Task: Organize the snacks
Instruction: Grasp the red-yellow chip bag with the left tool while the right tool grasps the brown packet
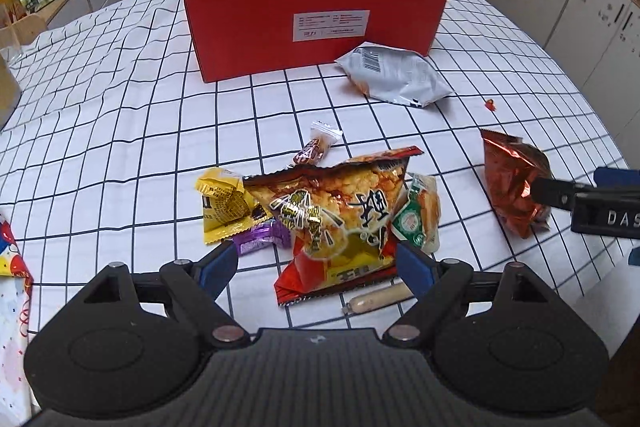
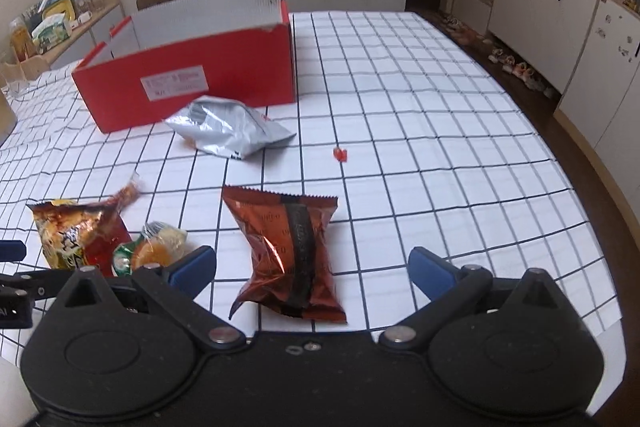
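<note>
Both grippers hang with jaws spread wide over snacks scattered on the checked tablecloth (image 2: 400,115).

The left gripper (image 1: 316,265) straddles the lower end of a large red-and-yellow crisp bag (image 1: 340,215), gripping nothing; the right gripper (image 2: 312,269) brackets a copper-red packet (image 2: 292,251) near the table's front edge, likewise empty. The open red box (image 1: 312,27) stands toward the far edge, a silver bag (image 1: 396,75) just before it.
</note>
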Demonstrator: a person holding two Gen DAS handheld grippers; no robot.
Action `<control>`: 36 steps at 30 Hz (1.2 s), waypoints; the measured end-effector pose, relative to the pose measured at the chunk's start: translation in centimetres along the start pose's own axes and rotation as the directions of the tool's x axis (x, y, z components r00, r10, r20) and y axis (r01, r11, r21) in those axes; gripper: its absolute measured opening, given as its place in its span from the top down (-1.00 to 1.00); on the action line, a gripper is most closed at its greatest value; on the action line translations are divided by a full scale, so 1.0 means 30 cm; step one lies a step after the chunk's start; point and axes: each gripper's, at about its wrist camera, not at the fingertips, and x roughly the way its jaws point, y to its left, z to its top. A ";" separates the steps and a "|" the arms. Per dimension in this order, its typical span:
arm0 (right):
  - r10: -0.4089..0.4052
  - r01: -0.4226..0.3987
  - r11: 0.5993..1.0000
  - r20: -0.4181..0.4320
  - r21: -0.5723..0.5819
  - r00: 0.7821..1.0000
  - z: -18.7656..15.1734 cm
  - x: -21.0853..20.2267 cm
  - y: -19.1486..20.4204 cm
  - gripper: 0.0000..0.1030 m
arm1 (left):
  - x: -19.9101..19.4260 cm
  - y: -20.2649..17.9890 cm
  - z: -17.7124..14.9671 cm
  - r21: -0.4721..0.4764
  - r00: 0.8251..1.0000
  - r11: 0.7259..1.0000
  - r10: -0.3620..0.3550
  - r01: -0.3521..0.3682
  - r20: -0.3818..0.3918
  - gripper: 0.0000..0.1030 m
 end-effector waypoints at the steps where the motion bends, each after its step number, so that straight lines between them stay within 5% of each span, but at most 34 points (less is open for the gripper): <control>1: 0.001 -0.001 1.000 -0.005 -0.002 1.000 0.001 0.010 -0.002 -0.97 | 0.007 0.001 0.005 -0.008 1.000 1.000 -0.003 0.003 -0.003 -0.66; 16: 0.053 -0.052 0.998 -0.086 0.019 0.995 0.033 0.130 -0.025 -0.55 | 0.074 0.024 0.039 -0.067 0.999 0.998 -0.024 0.021 -0.043 -0.65; 23: 0.068 -0.066 0.998 -0.098 0.024 0.993 0.035 0.139 -0.016 -0.39 | 0.069 0.016 0.051 -0.061 0.996 0.996 -0.072 0.069 -0.055 -0.10; 36: 0.060 -0.060 0.998 -0.077 0.001 0.995 0.026 0.112 -0.003 0.19 | 0.043 0.038 0.048 -0.075 0.996 0.995 -0.074 0.069 -0.057 0.08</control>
